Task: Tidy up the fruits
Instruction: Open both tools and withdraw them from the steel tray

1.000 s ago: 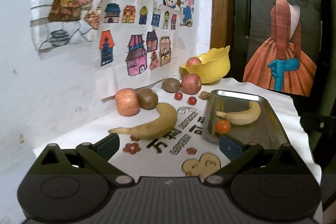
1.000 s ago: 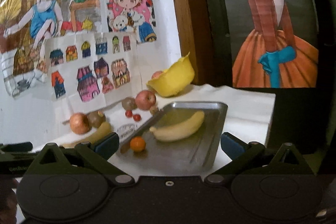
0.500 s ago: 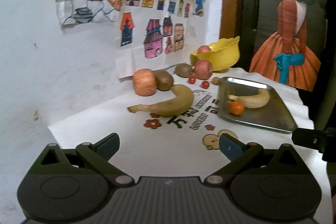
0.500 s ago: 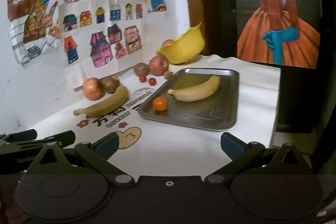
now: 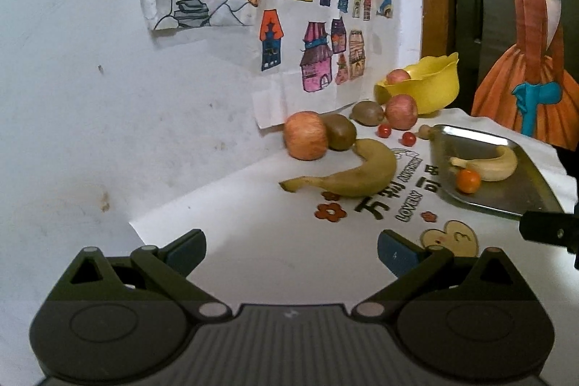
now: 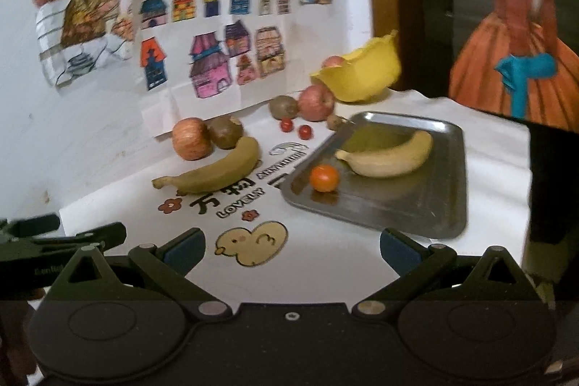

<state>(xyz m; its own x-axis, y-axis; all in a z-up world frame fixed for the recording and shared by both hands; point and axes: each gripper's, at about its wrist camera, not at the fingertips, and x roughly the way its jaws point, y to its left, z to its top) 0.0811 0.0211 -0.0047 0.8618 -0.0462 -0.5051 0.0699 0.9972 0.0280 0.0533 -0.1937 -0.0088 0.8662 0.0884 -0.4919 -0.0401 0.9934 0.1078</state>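
Both tools hang back from the fruit, jaws spread wide and holding nothing: the left tool sits over bare cloth short of the steel tray, and the right tool sits just short of the tray's near edge. This looks like the pause between picks, with the sorting only partly done.

Already on the tray lie a pale yellow banana and, just beside its stem end, a small orange fruit, perhaps a tangerine. Off the tray's left side, loose on the bench cloth, lies a darker, greenish banana. Further left of it, by the wall, a red apple touches a kiwi. Beyond the tray's far left corner sit two cherry tomatoes, a second kiwi and a second apple, with a small brown fruit I cannot identify right at the tray's corner. Behind the tray a yellow bowl holds one more apple.

The greenish banana seems the likely next pick, being nearest the left tool. That calls for moving forward, straddling its thick middle across the curve, and closing gently so it does not roll or bruise.
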